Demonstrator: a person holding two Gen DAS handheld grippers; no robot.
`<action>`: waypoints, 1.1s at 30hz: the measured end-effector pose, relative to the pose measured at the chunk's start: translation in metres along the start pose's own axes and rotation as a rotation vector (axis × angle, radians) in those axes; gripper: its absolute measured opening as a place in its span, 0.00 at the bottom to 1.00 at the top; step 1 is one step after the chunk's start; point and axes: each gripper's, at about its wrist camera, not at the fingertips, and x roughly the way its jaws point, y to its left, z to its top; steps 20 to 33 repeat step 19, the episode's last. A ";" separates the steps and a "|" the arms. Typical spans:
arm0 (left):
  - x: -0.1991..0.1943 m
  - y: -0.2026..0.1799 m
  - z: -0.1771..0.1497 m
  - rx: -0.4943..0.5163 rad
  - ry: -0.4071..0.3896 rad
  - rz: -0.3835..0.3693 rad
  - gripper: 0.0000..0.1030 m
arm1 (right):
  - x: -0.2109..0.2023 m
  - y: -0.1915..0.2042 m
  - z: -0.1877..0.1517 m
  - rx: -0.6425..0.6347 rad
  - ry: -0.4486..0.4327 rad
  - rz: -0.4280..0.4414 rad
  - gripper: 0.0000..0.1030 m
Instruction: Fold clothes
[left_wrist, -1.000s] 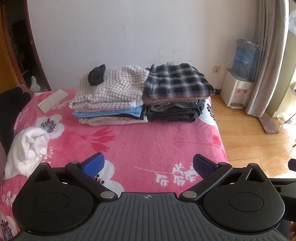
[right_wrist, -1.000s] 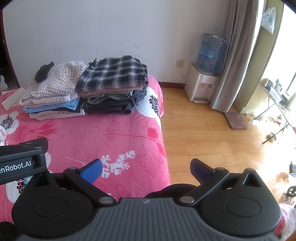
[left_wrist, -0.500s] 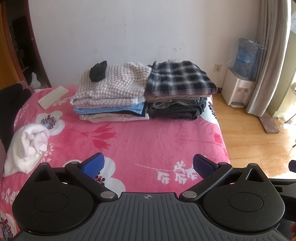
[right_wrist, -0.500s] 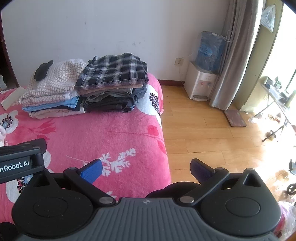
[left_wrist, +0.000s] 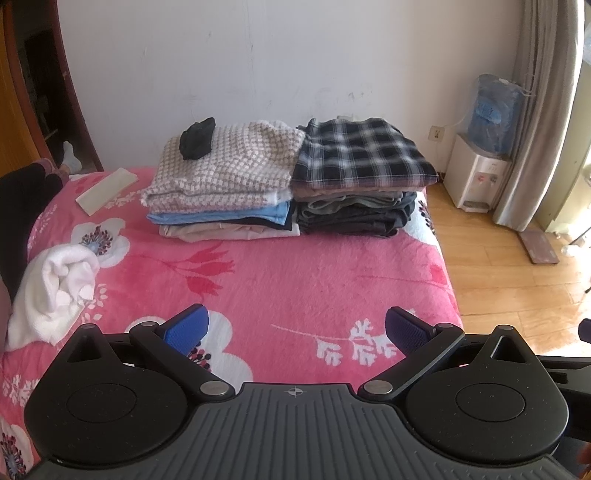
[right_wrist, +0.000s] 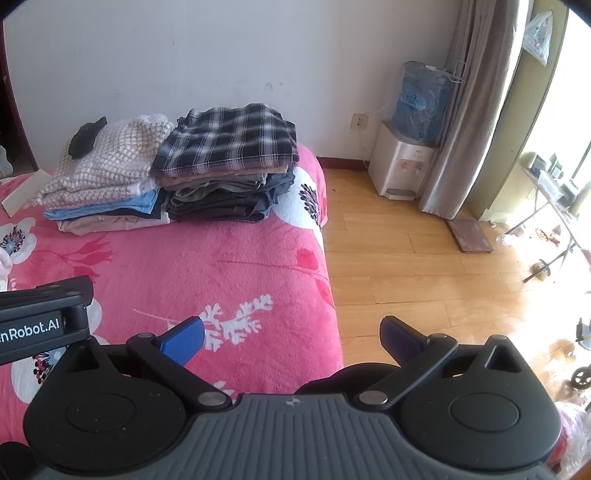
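Both the left tool and the right tool hover wide and empty over the pink bed, so the next step is probably the crumpled white garment at the bed's left edge, best pinched at a hem, not the bunched middle, then spread flat short of the two folded stacks by the wall.

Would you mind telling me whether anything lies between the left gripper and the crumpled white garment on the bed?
Nothing visible does: only bare pink blanket separates the open left gripper from the white garment.
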 end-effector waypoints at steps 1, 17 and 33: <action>0.000 0.000 0.000 0.000 0.000 0.000 1.00 | 0.000 0.000 0.000 0.000 0.001 0.000 1.00; 0.002 -0.012 0.002 0.018 0.006 0.011 1.00 | 0.005 -0.008 0.001 0.019 0.012 0.013 1.00; 0.002 -0.013 0.003 0.020 0.007 0.013 1.00 | 0.006 -0.009 0.001 0.023 0.013 0.014 1.00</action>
